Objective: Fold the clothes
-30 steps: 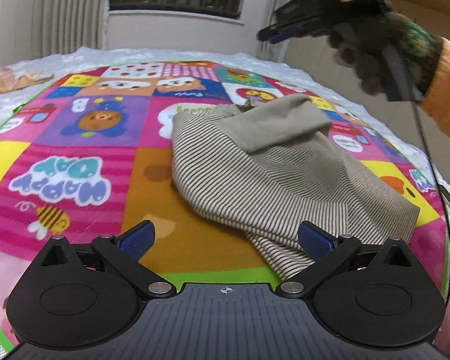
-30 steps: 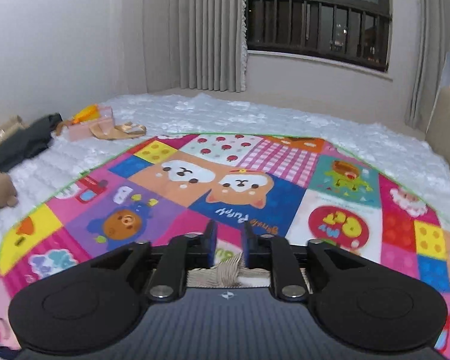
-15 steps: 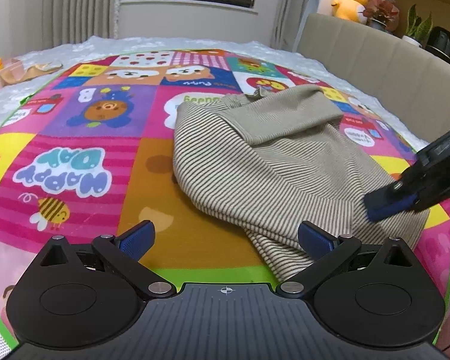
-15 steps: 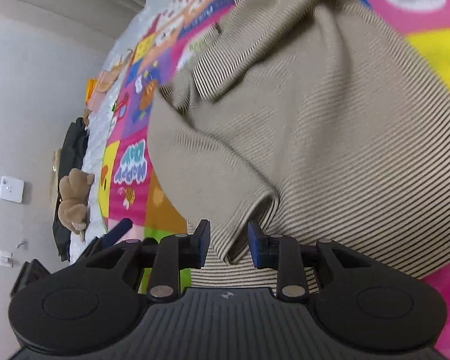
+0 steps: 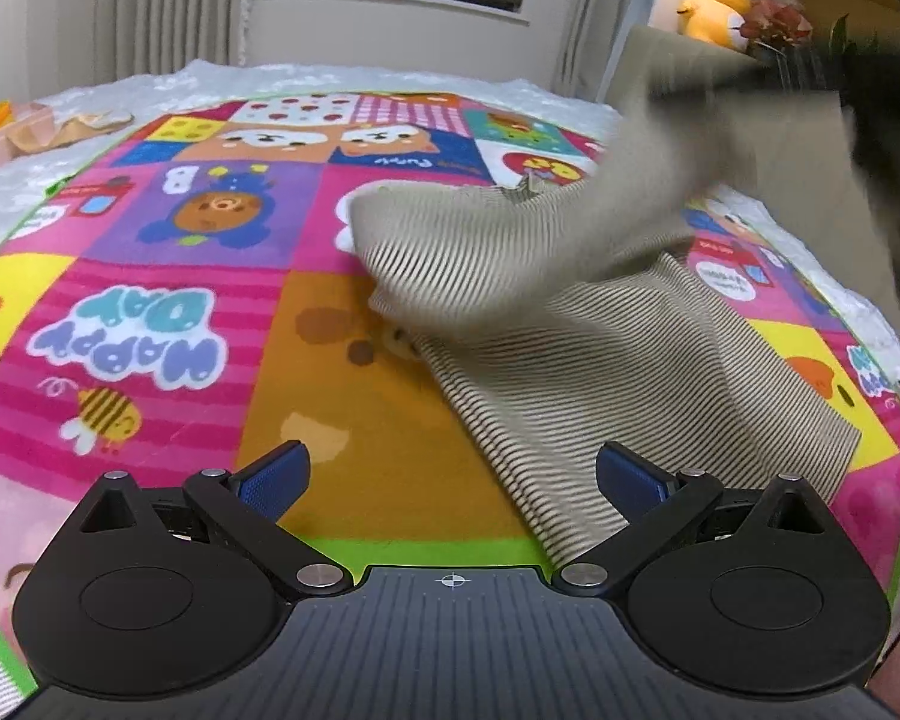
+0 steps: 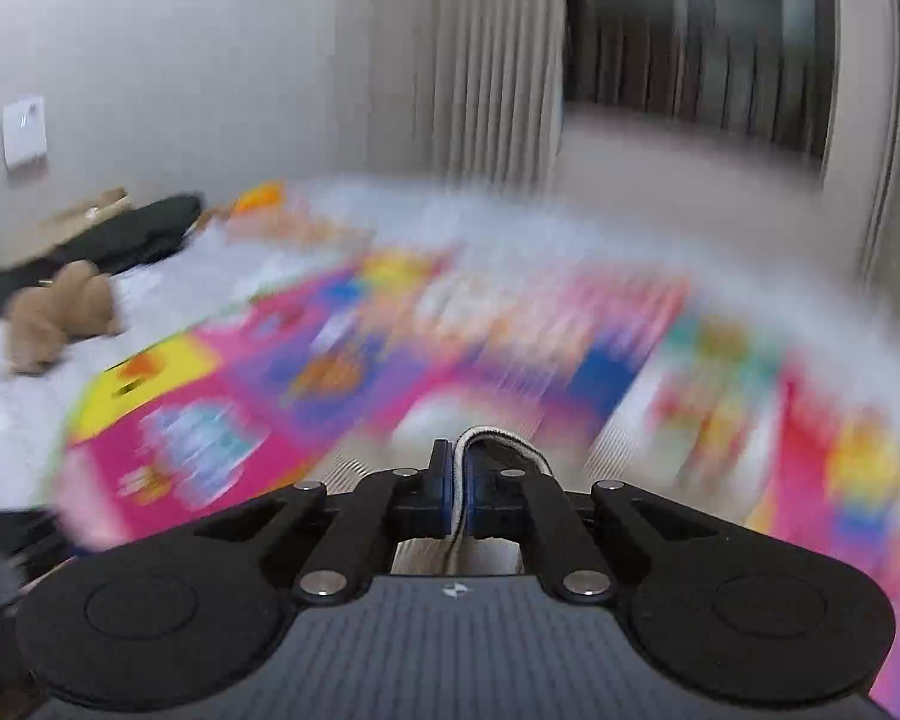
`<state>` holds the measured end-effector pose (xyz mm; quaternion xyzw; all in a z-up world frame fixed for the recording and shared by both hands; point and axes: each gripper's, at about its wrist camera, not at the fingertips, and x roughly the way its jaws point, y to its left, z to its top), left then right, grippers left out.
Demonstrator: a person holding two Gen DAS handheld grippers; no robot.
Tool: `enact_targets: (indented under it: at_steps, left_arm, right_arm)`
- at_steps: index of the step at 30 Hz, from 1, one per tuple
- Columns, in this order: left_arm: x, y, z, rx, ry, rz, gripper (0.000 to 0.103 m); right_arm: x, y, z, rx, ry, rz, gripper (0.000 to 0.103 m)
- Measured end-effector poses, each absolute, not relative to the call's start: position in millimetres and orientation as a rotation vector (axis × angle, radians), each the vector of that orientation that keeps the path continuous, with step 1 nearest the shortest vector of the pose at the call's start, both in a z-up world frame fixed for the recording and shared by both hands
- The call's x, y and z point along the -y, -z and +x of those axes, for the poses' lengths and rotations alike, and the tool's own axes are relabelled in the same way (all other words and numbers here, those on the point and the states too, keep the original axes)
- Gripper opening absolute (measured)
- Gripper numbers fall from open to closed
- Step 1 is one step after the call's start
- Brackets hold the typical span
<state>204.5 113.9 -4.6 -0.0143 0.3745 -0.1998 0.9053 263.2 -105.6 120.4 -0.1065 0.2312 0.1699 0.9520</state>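
Note:
A beige striped garment (image 5: 600, 348) lies on the colourful play mat (image 5: 150, 312). Part of it is lifted up and to the right, blurred in the air. My left gripper (image 5: 450, 474) is open and empty, low at the mat's near edge, with the garment's near corner between its fingers' span. My right gripper (image 6: 462, 480) is shut on a fold of the striped garment (image 6: 498, 441) and holds it above the mat; it appears as a dark blur at the upper right of the left wrist view (image 5: 870, 96).
The mat lies on a white quilted bed (image 5: 120, 90). A brown teddy bear (image 6: 60, 312) and dark clothing (image 6: 120, 240) lie at the bed's left side. A headboard with a yellow plush toy (image 5: 714, 0) is at the right. Curtains and a window are behind.
My right gripper closed on the garment's edge and swung it up and away from the mat. The left gripper stayed in place and open.

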Motion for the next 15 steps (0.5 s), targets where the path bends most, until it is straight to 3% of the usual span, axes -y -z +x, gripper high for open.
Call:
enact_targets:
  at_steps: [4, 8, 15]
  left_arm:
    - [-100.2, 8.3, 218.3, -0.784, 0.436, -0.035, 0.103]
    - [-82.9, 14.0, 234.9, -0.802, 0.446, -0.017, 0.103]
    - [-50.0, 15.3, 264.5, -0.766, 0.435, 0.053, 0.103]
  right_arm:
    - [123.5, -153.9, 302.5, -0.346, -0.266, -0.302, 0.004]
    - [159.3, -148.4, 336.9, -0.37, -0.233, -0.295, 0.004]
    - [229.7, -70.8, 382.7, -0.555, -0.151, -0.172, 0.004]
